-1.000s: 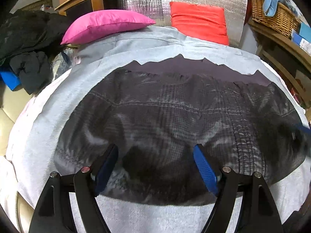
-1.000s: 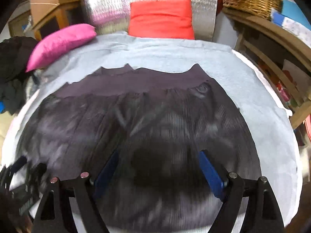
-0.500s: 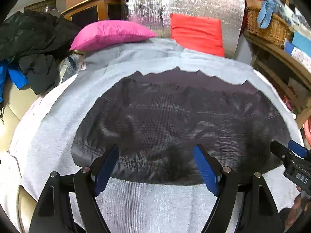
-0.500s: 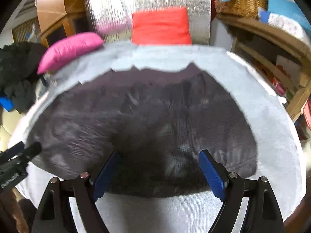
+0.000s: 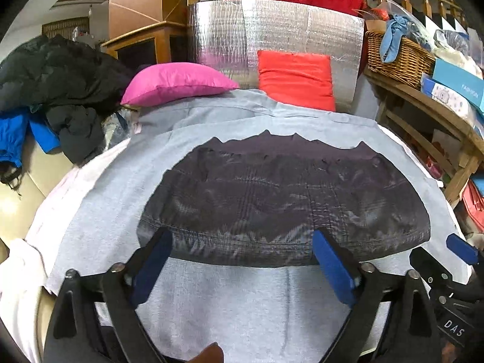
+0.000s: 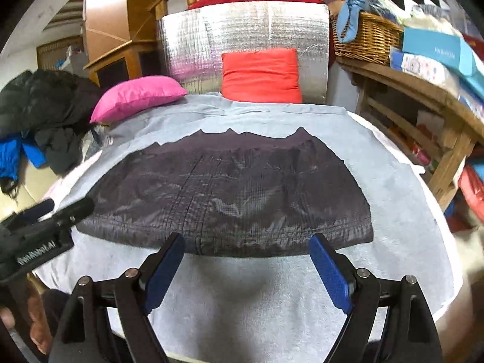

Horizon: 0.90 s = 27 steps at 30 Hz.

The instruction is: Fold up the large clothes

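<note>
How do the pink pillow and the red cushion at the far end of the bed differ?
The pink pillow lies flat, puffy and oval; the red cushion stands upright, squarer, leaning on the silver foil panel. The pink one sits left, the red one right. Both are plain-coloured and touch the far edge of the grey sheet.

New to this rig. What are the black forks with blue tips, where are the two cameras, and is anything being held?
No robot here: a person holds a two-finger gripper in each hand, each with a fisheye camera looking along its fingers. One picture looks past the left gripper, the other past the right gripper; each also glimpses the other at its edge. A dark quilted garment lies flat on a grey sheet, with a pink pillow and a red cushion behind. Both grippers are open and hold nothing.
</note>
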{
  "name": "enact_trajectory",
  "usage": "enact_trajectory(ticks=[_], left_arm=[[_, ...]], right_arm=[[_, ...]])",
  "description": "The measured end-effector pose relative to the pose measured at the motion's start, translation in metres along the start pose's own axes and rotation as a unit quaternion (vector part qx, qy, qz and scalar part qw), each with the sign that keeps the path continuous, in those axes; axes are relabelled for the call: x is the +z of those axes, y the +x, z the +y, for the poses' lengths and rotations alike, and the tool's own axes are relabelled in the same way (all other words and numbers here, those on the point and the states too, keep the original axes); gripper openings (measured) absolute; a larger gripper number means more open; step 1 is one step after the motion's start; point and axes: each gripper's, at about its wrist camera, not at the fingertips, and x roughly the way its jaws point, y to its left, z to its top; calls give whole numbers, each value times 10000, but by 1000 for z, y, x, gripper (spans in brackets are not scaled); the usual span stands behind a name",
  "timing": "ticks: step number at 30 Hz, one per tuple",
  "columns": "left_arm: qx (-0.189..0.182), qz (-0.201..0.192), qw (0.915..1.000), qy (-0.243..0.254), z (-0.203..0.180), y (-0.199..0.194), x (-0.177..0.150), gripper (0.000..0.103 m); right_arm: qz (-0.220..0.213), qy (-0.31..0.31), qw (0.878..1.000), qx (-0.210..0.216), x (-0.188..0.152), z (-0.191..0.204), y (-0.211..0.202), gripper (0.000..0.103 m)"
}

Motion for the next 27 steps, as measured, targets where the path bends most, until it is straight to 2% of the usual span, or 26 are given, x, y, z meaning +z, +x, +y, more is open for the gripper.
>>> enact_trajectory(ticks=[2,3,4,12,27], left_arm=[[95,-118,9999,63,-2,-9,1,98],[114,-176,9997,94,-3,-13,2,100],[117,-213,9996,112,-3,-18,3,101],[49,-285,9995,89,-2,-31,4,103],[-127,-45,9999,-89,2,-22,6,103]], right_arm=[[-115,-33,9999,-66,1,2,-7,90],[-189,-51,9997,-119,2,4,-12,100],[-212,-60,9996,-151,2,4,-14,103],[-335,-76,9992,-187,3,6,-25,103],[-236,-98,9994,-225,4,6,-18,103]])
